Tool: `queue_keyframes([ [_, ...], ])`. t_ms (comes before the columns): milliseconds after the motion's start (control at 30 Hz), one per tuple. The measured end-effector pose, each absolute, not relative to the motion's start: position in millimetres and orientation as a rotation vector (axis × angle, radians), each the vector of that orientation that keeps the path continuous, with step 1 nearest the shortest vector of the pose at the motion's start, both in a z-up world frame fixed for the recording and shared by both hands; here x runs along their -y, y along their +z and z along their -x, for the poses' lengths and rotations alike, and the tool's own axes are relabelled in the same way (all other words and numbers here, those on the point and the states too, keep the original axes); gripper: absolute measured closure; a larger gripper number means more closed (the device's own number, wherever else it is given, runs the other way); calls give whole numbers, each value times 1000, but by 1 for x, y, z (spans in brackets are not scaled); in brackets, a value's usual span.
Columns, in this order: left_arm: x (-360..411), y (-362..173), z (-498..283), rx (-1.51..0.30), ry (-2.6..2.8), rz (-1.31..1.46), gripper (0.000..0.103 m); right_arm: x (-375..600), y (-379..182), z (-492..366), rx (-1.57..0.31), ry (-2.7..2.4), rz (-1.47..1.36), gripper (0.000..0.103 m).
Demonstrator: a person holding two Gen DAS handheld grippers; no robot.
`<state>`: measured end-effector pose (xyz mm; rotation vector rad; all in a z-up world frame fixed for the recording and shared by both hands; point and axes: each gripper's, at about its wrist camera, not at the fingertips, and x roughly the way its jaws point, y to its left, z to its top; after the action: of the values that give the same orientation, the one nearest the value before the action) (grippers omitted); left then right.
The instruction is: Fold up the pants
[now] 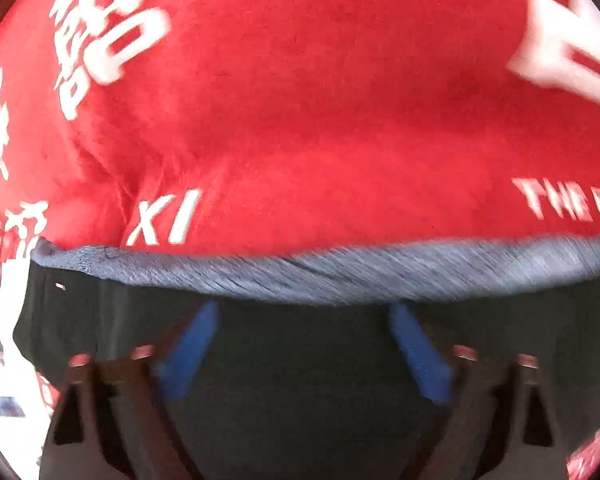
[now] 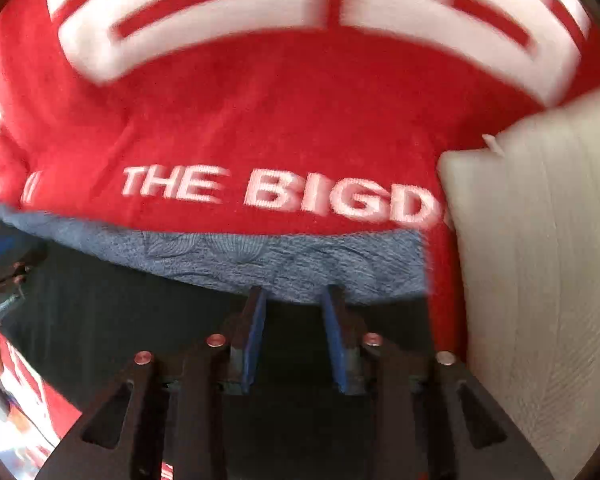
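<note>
The pants (image 1: 300,360) are dark, almost black, and lie flat and spread out. A soft blue-gray band (image 2: 260,256) runs along their far edge. They lie on a red blanket (image 1: 300,120).

Wide bare stretch of red plush blanket with white lettering (image 1: 300,100) fills upper half of both wrist views, free to pass over. Dark flat pants fabric (image 1: 300,360) with grey-blue knit waistband edge (image 1: 300,272) lies low across lower half, no raised obstacle. Cream ribbed pillow (image 2: 540,260) bulks up at right edge of the right wrist view, blocking that side.
</note>
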<state>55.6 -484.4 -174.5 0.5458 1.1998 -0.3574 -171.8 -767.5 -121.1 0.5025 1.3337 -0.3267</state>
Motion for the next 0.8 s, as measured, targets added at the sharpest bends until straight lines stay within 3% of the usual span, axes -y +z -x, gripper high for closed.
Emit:
queue_keyframes([
  [133, 458, -169, -91, -1200, -230, -538, 0, 755, -103, 181, -1359, -401, -363, 69],
  [267, 413, -149, -105, -1208, -163, -526, 0, 735, -80, 198, -1310, -415, -467, 50],
  [500, 358, -143, -116, -1218, -128, -584, 0, 679, -73, 198, -1306, -373, -488, 50],
  [800, 301, -142, -142, -1228, -230, -562, 0, 570, -70, 187, -1160, -60, -947, 50],
])
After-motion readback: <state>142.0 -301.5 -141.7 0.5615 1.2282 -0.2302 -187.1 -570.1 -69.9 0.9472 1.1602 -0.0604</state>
